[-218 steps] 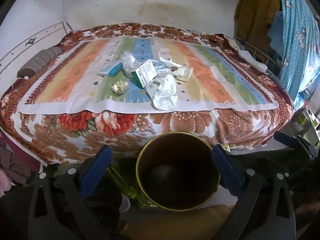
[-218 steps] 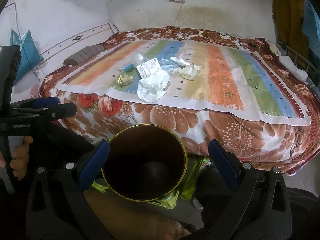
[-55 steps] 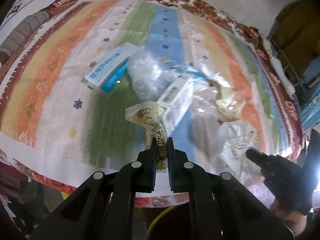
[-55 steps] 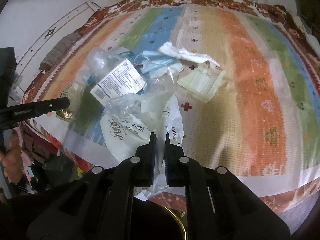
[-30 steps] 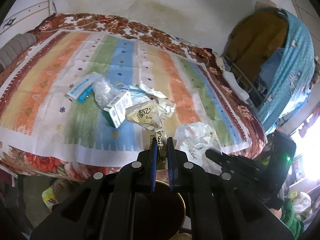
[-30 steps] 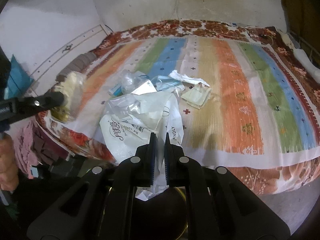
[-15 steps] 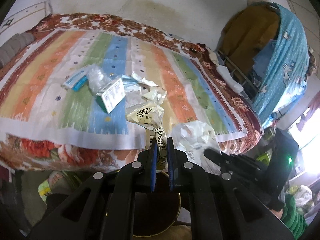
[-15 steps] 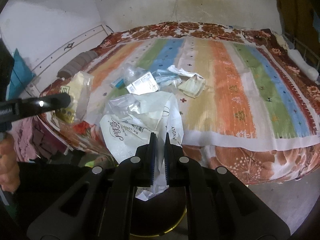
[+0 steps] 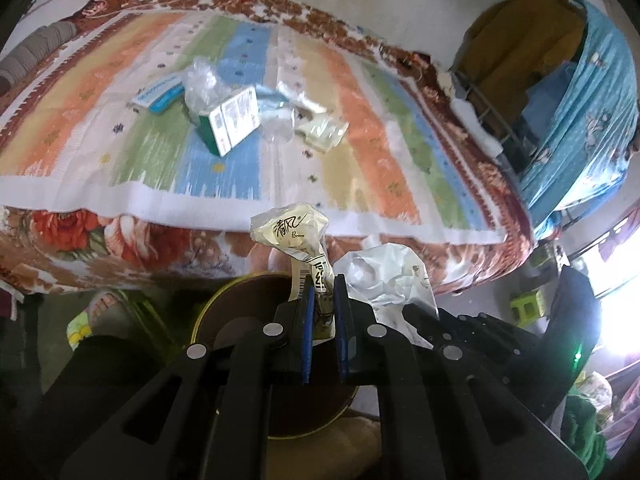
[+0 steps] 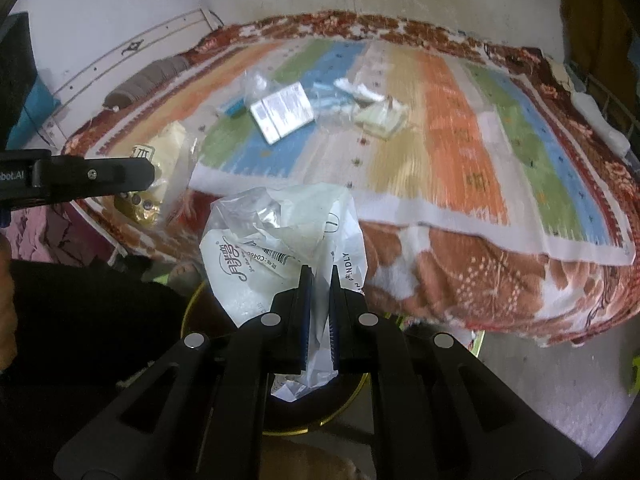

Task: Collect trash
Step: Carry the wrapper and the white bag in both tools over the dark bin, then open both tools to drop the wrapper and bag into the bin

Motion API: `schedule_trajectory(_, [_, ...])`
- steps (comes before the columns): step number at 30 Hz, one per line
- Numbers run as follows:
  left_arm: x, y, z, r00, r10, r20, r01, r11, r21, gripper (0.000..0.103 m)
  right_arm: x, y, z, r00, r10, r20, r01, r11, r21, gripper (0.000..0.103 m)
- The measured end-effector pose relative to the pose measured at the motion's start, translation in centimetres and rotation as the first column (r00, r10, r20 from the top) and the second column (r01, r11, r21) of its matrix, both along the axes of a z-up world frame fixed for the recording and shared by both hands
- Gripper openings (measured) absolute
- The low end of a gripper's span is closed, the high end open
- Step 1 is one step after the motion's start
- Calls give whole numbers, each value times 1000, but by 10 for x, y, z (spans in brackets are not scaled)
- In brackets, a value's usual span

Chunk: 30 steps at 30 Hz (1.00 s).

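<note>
My left gripper (image 9: 322,280) is shut on a crumpled yellowish tissue wrapper (image 9: 288,236), held just above the brown, gold-rimmed bin (image 9: 240,312). My right gripper (image 10: 319,272) is shut on a white plastic bag (image 10: 280,236), which hangs over the same bin (image 10: 348,404). In the left wrist view the white bag (image 9: 384,276) is right beside the wrapper. The right wrist view shows the left gripper (image 10: 148,174) at the left with its wrapper (image 10: 168,148). On the bed remain a green-and-white box (image 9: 234,118), a blue box (image 9: 158,94), clear plastic (image 9: 202,80) and a pale wrapper (image 9: 322,132).
The bed carries a striped cloth (image 9: 360,120) over a floral blanket (image 10: 460,272), whose edge hangs just behind the bin. A blue curtain (image 9: 580,128) hangs at the right. Grey floor (image 10: 560,380) lies right of the bin. A person's dark-clothed leg (image 10: 80,320) is at its left.
Both grippers have drawn back from the bed and sunk toward the bin, each still holding its piece. The bed's edge and the bin's rim now fill more of both views.
</note>
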<state>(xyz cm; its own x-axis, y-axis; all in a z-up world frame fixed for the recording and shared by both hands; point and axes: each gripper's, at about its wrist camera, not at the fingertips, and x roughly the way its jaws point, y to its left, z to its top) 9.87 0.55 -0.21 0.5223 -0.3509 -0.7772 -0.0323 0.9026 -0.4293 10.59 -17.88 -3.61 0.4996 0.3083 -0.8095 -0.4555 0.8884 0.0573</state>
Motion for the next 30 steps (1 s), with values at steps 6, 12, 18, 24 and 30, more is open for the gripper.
schedule_trajectory(6, [7,-9,-28,994,7,-107,-5,1000,21,8,4,4,-26,996,-21,-87,18,999,-32,7])
schedule_trajectory(12, [18,-11,-61,975,38,-221,-32,999,34,8,12,6,-56,975,-49,-216,44,999,-27,7])
schedule_trajectory(18, [25,-16,-89,949,56,-311,-39,998,59,8,19,8,-82,945,-84,-315,78,996,-31,7])
schedule_trajectory(24, [30,-12,-107,926,82,-369,-57,995,77,8,32,10,-104,922,-139,-362,127,990,-56,9])
schedule_trajectory(30, [34,-3,-104,930,111,-351,-93,993,66,29,41,8,-104,920,-154,-360,159,987,-16,35])
